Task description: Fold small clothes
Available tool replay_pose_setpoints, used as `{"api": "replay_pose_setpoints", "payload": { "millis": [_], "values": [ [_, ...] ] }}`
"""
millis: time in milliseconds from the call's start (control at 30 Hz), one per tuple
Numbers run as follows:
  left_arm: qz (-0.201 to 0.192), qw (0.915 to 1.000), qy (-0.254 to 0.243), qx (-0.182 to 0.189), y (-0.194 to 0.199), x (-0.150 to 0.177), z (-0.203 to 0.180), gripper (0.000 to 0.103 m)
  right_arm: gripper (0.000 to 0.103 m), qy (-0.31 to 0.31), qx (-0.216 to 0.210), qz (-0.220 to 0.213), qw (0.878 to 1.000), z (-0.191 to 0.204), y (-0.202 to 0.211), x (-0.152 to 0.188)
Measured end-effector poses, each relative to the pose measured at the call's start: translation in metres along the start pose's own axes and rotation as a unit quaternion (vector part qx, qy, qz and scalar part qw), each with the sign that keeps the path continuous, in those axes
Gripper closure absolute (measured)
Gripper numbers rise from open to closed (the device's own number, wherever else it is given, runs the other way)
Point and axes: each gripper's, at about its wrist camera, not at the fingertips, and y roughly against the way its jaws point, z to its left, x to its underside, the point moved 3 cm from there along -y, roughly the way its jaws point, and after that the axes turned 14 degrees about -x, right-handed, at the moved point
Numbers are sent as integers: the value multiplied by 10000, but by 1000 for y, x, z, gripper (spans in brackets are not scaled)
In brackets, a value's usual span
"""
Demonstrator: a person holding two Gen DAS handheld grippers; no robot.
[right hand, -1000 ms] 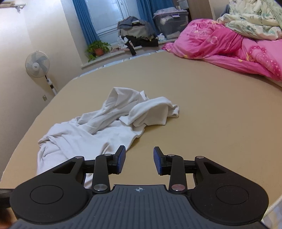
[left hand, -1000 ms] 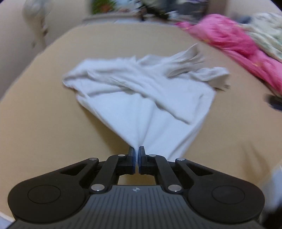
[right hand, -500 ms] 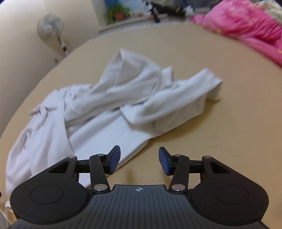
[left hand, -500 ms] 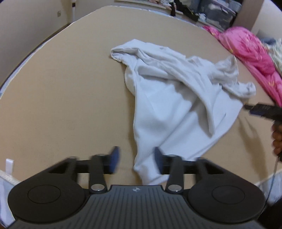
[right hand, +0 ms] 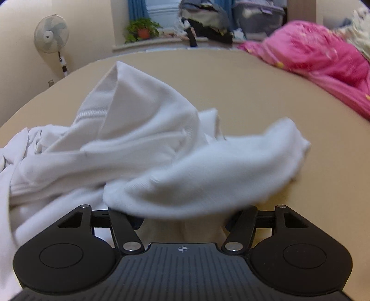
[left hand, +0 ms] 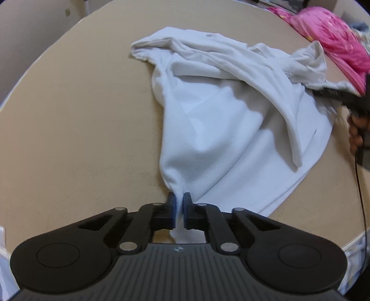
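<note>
White cotton-like garment (left hand: 222, 111), one item, lies crumpled on a tan bed surface (left hand: 76, 120), its folds bunched toward the far side and a smoother panel running toward the near edge. Left hand-held gripper (left hand: 179, 206): jaws pressed together on the garment's near corner, cloth pinched between the blue pads (left hand: 172, 209), the fabric fanning out from that point. Right hand-held gripper (right hand: 182, 222): jaws spread wide, its fingertips hidden beneath a rounded fold of the same garment (right hand: 203, 176) that drapes over them; whether the pads touch the cloth cannot be told. In the left wrist view the right hand-held gripper (left hand: 333, 93) shows at the garment's far right edge, blurred, with part of the person's hand (left hand: 357, 134) behind it and a thin black cable (left hand: 359, 185) hanging below. Pink quilt (right hand: 319, 58), rumpled, lies on the bed well apart from the garment, toward the far right. Background, right wrist view: a white pedestal fan (right hand: 51, 34) against the wall at the left, a potted plant (right hand: 142, 29) on the window sill, dark clothing (right hand: 203, 23) piled beside it, and blue curtains (right hand: 136, 9) above.
</note>
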Motion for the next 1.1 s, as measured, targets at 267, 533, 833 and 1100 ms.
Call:
{"api": "replay_pose_setpoints", "payload": {
  "millis": [267,533,833,1100],
  "values": [
    [-1028,9910,811,284,31,-29,24,99,95,-559,-583,344,9961,-3,-29,-50],
    [-1141,9837,1187,717,52,-25,43,99,95,-1585,-607,684,9831,-35,74,-124],
    [-1234,9882,331,844,95,22,44,99,97,-2076,-1052,697,9700,-52,195,3],
    [-767,9909,419,1021,97,48,92,103,96,-2119,-719,-420,9737,-80,298,8]
  ]
}}
